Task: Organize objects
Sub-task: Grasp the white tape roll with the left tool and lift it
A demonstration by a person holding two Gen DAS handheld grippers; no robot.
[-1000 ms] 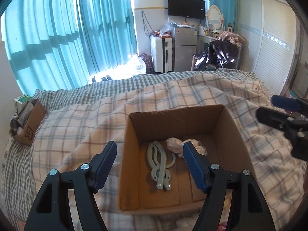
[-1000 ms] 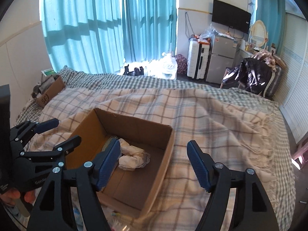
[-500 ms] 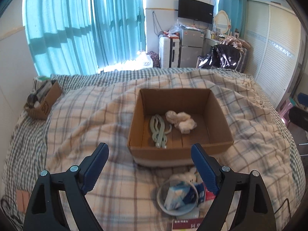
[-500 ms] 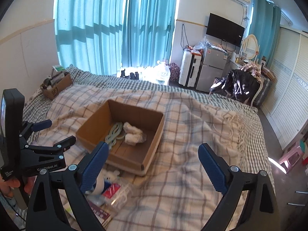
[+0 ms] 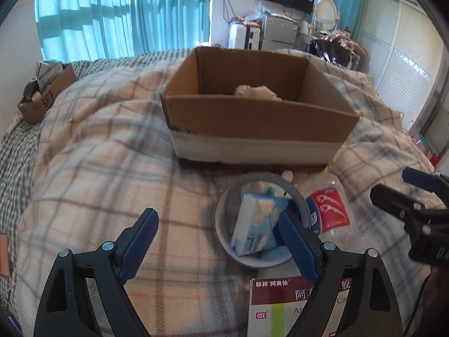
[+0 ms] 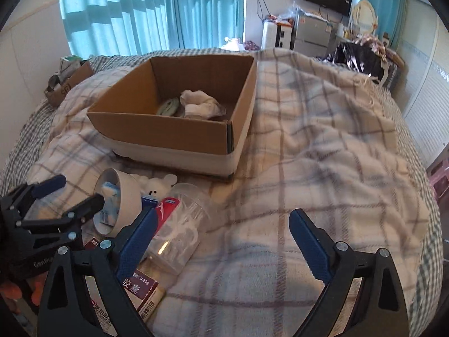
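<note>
An open cardboard box [image 5: 252, 118] [image 6: 174, 129] sits on the plaid blanket. Inside it lie a white cloth bundle [image 6: 200, 104] and a pale green tool [image 6: 168, 106]. In front of the box lie a grey bowl [image 5: 221, 224] [image 6: 126, 193] holding a blue-white tissue pack [image 5: 256, 224], a clear plastic bottle with a red label [image 5: 327, 210] [image 6: 179, 230], a small white plush toy [image 6: 157, 185] and a maroon medicine box [image 5: 283, 306] [image 6: 140, 289]. My left gripper [image 5: 217, 241] is open, low over the blanket beside the bowl. My right gripper [image 6: 221, 241] is open and empty, right of the bottle.
A smaller cardboard box [image 5: 45, 95] with odds and ends sits at the bed's far left. Teal curtains [image 5: 112, 14], a suitcase [image 5: 241, 38], a fridge and a wardrobe stand beyond the bed. The blanket [image 6: 322, 140] spreads to the right.
Both grippers have pulled back from above the box and dropped low toward the pile of objects in front of it. Both stay open and empty.
</note>
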